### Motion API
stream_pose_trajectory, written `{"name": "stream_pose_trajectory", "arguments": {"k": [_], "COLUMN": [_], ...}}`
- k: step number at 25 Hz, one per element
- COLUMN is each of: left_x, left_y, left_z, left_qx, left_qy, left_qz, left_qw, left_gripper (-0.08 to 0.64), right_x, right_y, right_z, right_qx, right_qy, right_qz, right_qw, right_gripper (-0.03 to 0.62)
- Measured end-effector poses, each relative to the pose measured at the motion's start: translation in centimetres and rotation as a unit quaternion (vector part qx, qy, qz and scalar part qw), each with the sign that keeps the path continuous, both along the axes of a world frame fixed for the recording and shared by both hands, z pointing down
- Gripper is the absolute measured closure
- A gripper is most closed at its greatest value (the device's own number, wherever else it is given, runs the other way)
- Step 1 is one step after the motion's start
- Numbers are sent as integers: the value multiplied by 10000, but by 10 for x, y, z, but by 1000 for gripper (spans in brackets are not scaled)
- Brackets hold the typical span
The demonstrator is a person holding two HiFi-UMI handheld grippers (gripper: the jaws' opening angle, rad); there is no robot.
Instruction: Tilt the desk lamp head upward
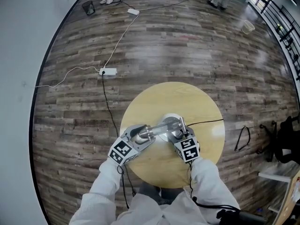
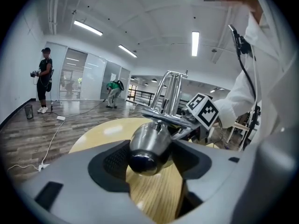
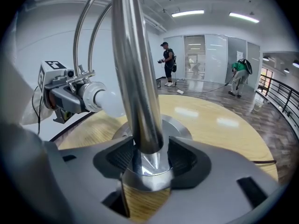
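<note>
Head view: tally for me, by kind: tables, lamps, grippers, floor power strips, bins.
table: 1
lamp: 1
grippers: 2, left gripper closing on the lamp head, right gripper closing around its post
power strips: 2
bins: 2
total: 8

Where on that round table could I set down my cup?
The far half of the table, beyond the lamp, is bare wood. The near edge around the lamp is crowded, and a black cable crosses the right side.
</note>
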State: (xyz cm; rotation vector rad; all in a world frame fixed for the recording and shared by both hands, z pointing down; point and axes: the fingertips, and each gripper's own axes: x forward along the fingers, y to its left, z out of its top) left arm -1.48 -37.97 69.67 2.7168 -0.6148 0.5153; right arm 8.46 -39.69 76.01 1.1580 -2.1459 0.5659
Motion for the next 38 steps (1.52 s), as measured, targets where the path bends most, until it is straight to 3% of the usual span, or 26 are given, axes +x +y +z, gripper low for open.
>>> {"name": "stream_pose_trajectory", "arguments": {"k": [10,21,27,35,38], "left_x": [-18,-60,-64,-65,-58], "left_y": [8,18,24,26,28], "left_z": [-21,-103,-136,-191,-214], "left_qx": [4,743,869,1057,1214], "left_qy": [109,243,146,706,625], "left_qz": [-135,-344,-377,-598,-565], "left_qw": [9999,9963,9954,9901,9890], "left_gripper": [285,293,295,298,299], "right_x": [-2,-4,-2,-2,1], "right_y": [2,4,8,8,10], "right_z": [-1,0,-1,-3,-4], "right_qx": [-85,-277,-210,-222,-227], "right_qy": [80,195,195,241,250], "right_qz": [-151,-259,-224,-226,-214], "right_qw": [9998,9991,9993,9992,9992], "right_gripper": [345,345,345,345,345]}}
